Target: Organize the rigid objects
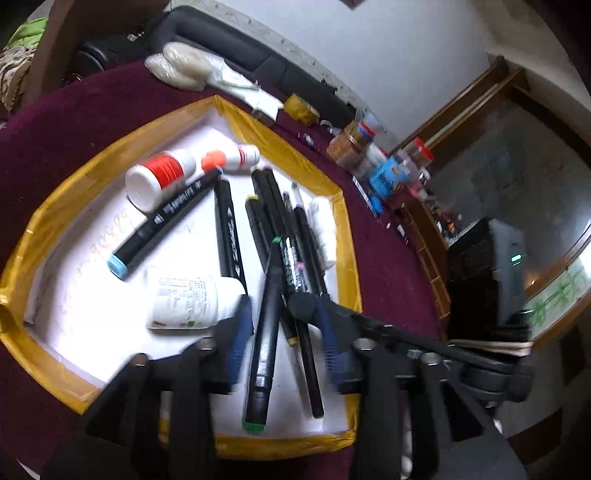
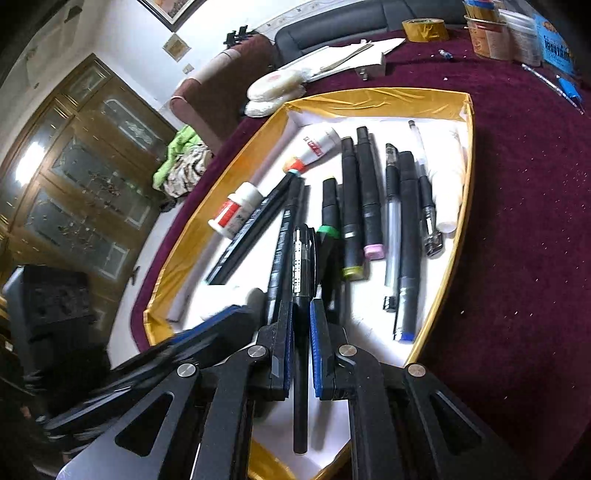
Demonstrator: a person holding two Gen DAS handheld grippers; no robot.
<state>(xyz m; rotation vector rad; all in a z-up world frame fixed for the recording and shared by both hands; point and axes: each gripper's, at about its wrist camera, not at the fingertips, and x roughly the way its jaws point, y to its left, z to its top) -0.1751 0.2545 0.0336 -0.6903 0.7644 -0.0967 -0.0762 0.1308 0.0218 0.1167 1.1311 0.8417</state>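
Observation:
A yellow-rimmed tray (image 1: 280, 147) lined with white paper holds several black markers and pens, plus three white bottles. My left gripper (image 1: 282, 314) hangs open over the tray's near end. A green-capped black marker (image 1: 264, 332) lies between its blue pads (image 1: 240, 332), which stand apart from it. My right gripper (image 2: 301, 306) is shut on a thin black pen (image 2: 301, 258) that runs lengthwise through its jaws over the tray (image 2: 369, 101). In the left wrist view the right gripper (image 1: 303, 306) reaches in from the right. The left gripper shows blurred at the left of the right wrist view.
In the tray lie a red-labelled bottle (image 1: 159, 181), an orange-capped bottle (image 1: 232, 158) and a blue-capped marker (image 1: 162, 225). The tray sits on a maroon tablecloth (image 2: 517, 221). Beyond it are a tape roll (image 2: 424, 29), jars (image 1: 351, 144) and a plastic bag (image 1: 181, 66).

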